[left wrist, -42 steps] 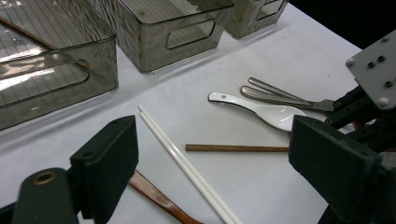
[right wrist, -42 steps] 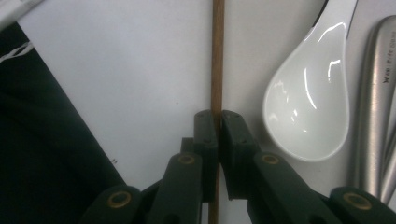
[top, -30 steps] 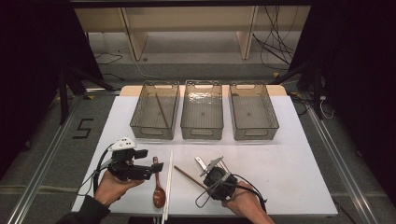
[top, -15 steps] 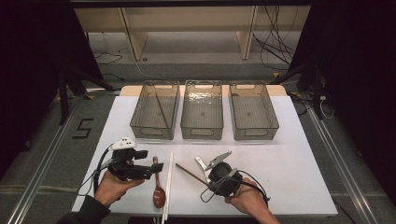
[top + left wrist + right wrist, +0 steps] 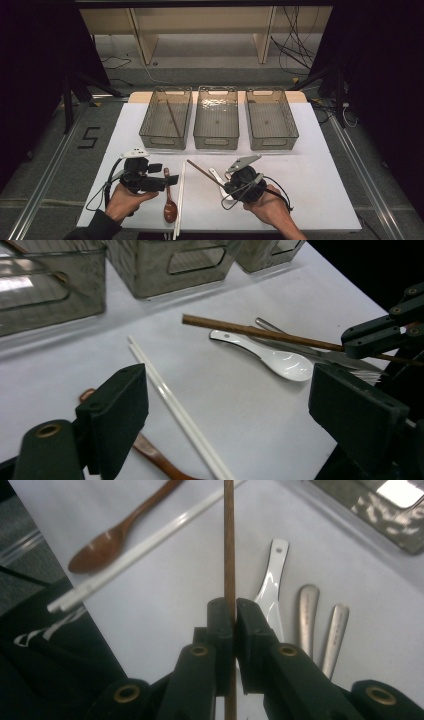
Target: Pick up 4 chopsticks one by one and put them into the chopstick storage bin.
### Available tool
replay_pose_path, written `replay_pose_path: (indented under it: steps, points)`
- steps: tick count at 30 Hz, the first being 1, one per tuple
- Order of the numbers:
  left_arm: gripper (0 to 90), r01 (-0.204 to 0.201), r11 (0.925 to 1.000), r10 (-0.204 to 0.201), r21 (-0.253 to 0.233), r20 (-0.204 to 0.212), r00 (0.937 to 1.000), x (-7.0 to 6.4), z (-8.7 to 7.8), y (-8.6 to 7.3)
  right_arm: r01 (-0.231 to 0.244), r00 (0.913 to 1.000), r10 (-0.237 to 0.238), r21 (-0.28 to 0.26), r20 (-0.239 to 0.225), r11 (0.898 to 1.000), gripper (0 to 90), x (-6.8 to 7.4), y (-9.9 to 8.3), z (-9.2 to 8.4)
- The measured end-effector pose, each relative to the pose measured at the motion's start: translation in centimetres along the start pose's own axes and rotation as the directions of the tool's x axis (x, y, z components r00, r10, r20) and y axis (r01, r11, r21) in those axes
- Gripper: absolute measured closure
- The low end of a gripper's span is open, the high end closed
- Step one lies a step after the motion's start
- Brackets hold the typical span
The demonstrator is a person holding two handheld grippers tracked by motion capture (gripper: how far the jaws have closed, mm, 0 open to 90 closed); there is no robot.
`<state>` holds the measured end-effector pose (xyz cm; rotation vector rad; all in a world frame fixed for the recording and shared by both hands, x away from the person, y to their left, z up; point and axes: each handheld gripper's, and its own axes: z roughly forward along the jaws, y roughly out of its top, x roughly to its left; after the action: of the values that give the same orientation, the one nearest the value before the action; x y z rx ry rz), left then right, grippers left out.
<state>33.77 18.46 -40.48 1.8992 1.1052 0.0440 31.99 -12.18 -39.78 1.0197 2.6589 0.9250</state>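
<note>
My right tool (image 5: 229,615) is gripping one brown chopstick (image 5: 229,545); my left tool (image 5: 225,415) is sitting open. I'm counting three bins (image 5: 219,142), two white chopsticks (image 5: 170,405), one wooden spoon (image 5: 170,207).

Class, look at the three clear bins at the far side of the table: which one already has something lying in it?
The left bin: a brown chopstick lies slantwise inside it. The middle bin and the right bin hold nothing that can be made out.

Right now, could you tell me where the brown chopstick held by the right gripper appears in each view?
High view: brown chopstick slants low centre, toward the right gripper.
Left gripper view: crosses upper right, above the white spoon.
Right gripper view: runs up the middle.
Shared landmark: the white spoon.
</note>
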Motion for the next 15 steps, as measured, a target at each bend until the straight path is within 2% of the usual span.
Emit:
replay_pose_path:
  steps: [3, 6, 8, 12, 14, 15]
  points:
    - [15.5, 0.040, 0.9991, -0.040, -0.010, 0.044, 0.9983, -0.5, 0.5, 0.2, 0.003, 1.0000, -0.003, -0.039, 0.001, 0.999, 86.4, 0.1, 0.3, -0.5]
    - [15.7, 0.088, 0.9961, -0.086, -0.013, 0.084, 0.9928, -0.9, 1.1, 0.3, 0.012, 0.9999, -0.011, -0.075, 0.006, 0.997, 86.3, 0.3, 0.5, -1.0]
    - [15.7, 0.087, 0.9961, -0.086, -0.013, 0.088, 0.9924, -1.3, 1.5, 0.5, 0.015, 0.9999, -0.014, -0.097, 0.010, 0.995, 86.3, 0.4, 0.6, -1.2]
    - [15.7, 0.109, 0.9938, -0.105, -0.023, 0.115, 0.9878, -2.1, 2.3, 0.8, 0.023, 0.9997, -0.022, -0.126, 0.007, 0.992, 86.3, 0.6, 0.8, -1.5]
    - [15.8, 0.106, 0.9942, -0.103, -0.021, 0.120, 0.9874, -2.4, 2.8, 0.9, 0.028, 0.9996, -0.027, -0.136, 0.006, 0.990, 86.3, 0.7, 0.9, -1.6]
    - [15.9, 0.093, 0.9954, -0.090, -0.022, 0.115, 0.9892, -2.6, 2.9, 1.0, 0.027, 0.9996, -0.027, -0.137, 0.006, 0.990, 86.3, 0.8, 0.9, -1.6]
